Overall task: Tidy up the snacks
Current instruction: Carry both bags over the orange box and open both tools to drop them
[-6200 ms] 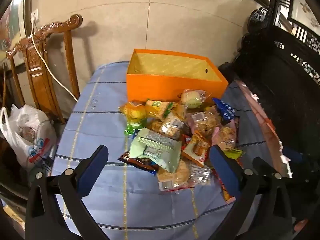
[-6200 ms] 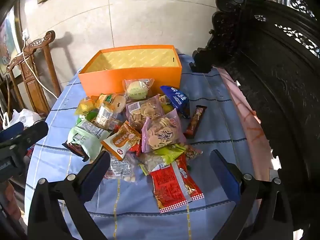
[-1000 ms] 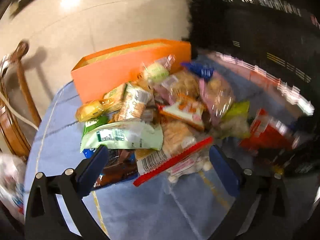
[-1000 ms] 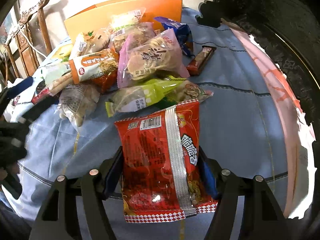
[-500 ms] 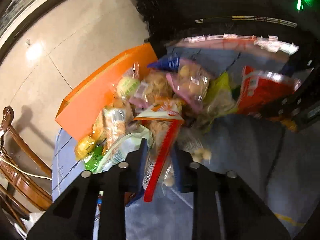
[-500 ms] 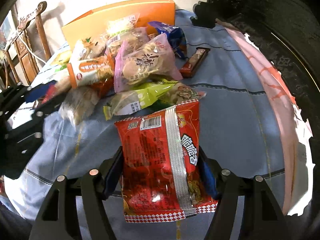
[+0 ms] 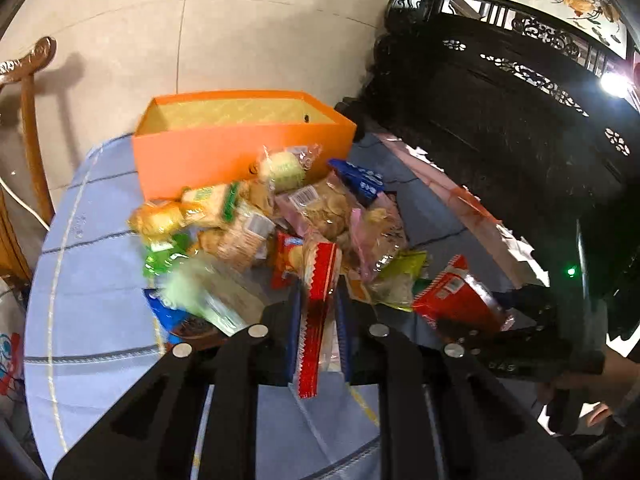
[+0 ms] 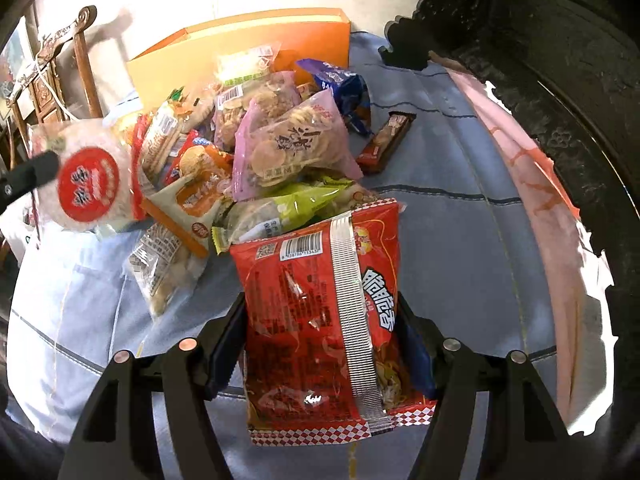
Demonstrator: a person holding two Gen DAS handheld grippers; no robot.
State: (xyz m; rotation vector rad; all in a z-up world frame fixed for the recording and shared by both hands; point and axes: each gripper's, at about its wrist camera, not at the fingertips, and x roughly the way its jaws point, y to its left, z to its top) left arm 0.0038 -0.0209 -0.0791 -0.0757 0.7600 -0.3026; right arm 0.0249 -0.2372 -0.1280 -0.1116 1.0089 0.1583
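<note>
My left gripper [image 7: 319, 290] has its jaws closing tight on a clear cracker packet with a red zigzag edge [image 7: 320, 264], pads pressing it, held above the snack pile [image 7: 304, 216]. From the right wrist view that same packet [image 8: 90, 176] shows a round red label and hangs at the left over the pile. My right gripper [image 8: 320, 308] is shut on a red snack bag [image 8: 320, 280], low over the blue cloth; the bag [image 7: 456, 300] also shows in the left wrist view. An open orange box [image 7: 240, 152] stands behind the pile.
A round table with a blue checked cloth [image 7: 92, 280] bears everything. A chocolate bar [image 8: 386, 140] lies apart on the right. A wooden chair [image 7: 28, 120] stands at the left, dark carved furniture [image 7: 520, 140] at the right. A person's hand [image 7: 580, 384] holds the right gripper.
My left gripper has shut on the red-edged cracker packet and lifted it off the pile, rolling upright. The right gripper stays put with the red bag in it.
</note>
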